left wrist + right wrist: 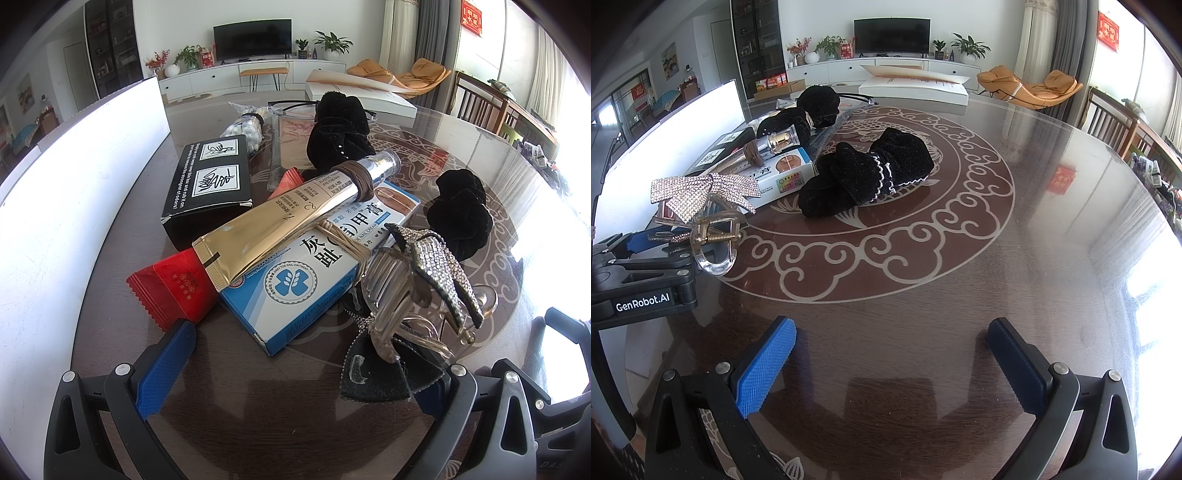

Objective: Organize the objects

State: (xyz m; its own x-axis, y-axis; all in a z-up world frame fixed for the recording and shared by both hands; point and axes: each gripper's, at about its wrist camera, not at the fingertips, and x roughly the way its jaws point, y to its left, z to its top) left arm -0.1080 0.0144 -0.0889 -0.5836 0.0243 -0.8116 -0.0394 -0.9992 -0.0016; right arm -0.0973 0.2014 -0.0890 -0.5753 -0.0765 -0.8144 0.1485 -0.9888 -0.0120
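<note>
Left tongs (299,373) gaping before rhinestone hair claw (417,291), right tongs (890,365) spread over table (997,277)

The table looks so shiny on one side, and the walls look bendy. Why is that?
In the right wrist view, window light bounces off the glass tabletop, leaving a washed-out glare on its right side. In the left wrist view, the same glare whitens the far right, and the white board on the left is blown out. Both cameras use fisheye lenses, so straight edges curve near the picture borders.
</note>
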